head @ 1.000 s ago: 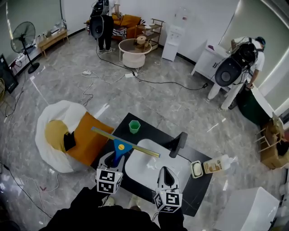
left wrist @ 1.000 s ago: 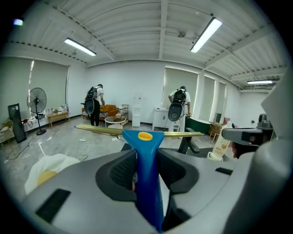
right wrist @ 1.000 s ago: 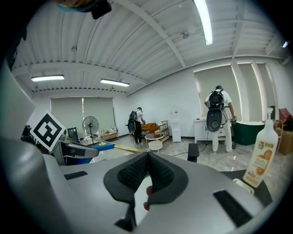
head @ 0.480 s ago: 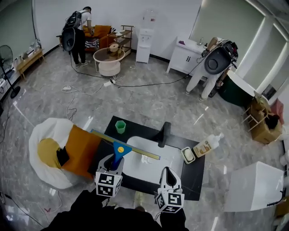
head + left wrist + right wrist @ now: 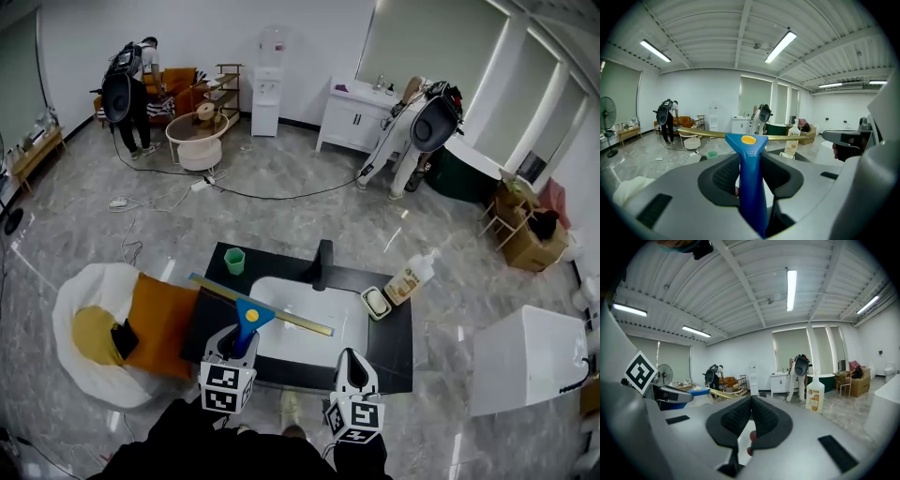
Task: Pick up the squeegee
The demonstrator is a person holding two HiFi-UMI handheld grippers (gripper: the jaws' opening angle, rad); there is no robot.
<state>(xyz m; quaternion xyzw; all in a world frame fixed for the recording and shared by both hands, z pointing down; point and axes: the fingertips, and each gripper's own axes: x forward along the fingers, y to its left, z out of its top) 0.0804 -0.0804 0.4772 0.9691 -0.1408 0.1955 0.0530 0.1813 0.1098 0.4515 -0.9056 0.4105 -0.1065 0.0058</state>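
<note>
The squeegee [image 5: 251, 314] has a blue handle with a yellow button and a long brass-coloured blade [image 5: 281, 307]. My left gripper [image 5: 239, 339] is shut on the blue handle [image 5: 752, 178] and holds the squeegee above the white sink basin [image 5: 309, 333]. In the left gripper view the blade [image 5: 703, 134] runs crosswise just beyond the jaws. My right gripper [image 5: 352, 367] is shut with nothing in it, its black pads [image 5: 751, 416] pressed together, to the right of the left one over the counter's near edge.
The black counter [image 5: 389, 352] carries a green cup [image 5: 234, 260], a black faucet [image 5: 323, 262], a soap dish [image 5: 377, 302] and a soap bottle [image 5: 412, 274]. A white and orange beanbag [image 5: 112, 323] lies to the left, a white cabinet [image 5: 530, 361] to the right. People stand far back.
Both grippers have risen slightly and turned with the head view, which has swung; the squeegee stays gripped by the left gripper above the basin.
</note>
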